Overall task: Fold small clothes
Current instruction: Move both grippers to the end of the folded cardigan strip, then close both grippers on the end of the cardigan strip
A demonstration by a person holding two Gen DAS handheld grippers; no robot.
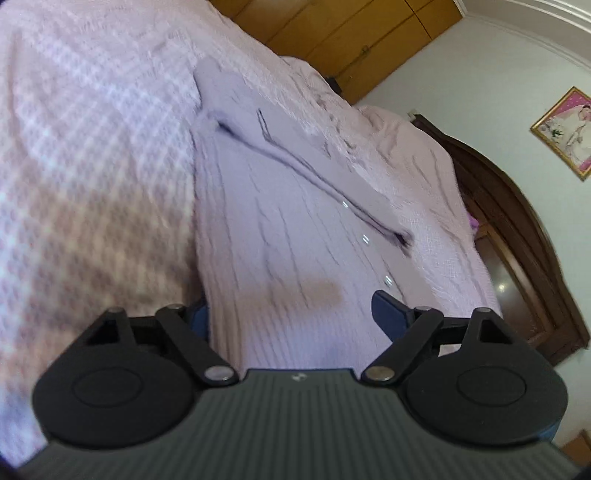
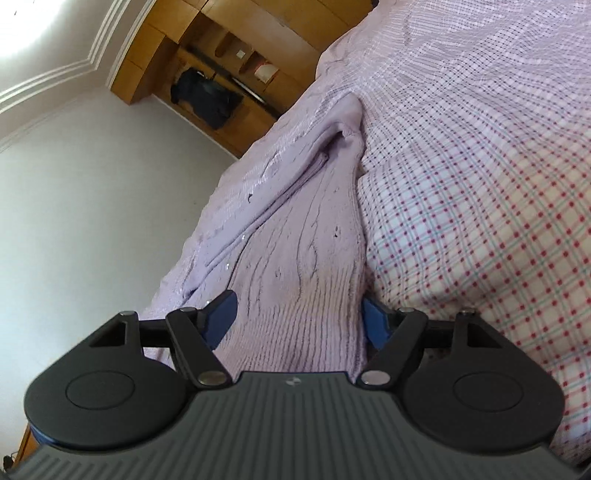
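A lilac knitted cardigan (image 1: 280, 206) lies flat on the checked bed sheet (image 1: 92, 147), its button band running diagonally. My left gripper (image 1: 291, 314) is low over its ribbed hem with the jaws wide and open. The right blue finger (image 1: 388, 314) rests over the knit, and the left one is half hidden behind the garment's edge. In the right wrist view the same cardigan (image 2: 306, 229) stretches away from my right gripper (image 2: 297, 321), which is open. The ribbed hem fills the gap between its blue fingers (image 2: 221, 317), with no visible pinch in the cloth.
The bed sheet (image 2: 480, 184) spreads wide to one side of the garment. A wooden wardrobe (image 1: 351, 33) stands beyond the bed, with open shelves and dark clothes (image 2: 210, 96). A dark headboard (image 1: 517, 240) and a framed picture (image 1: 565, 133) are against the white wall.
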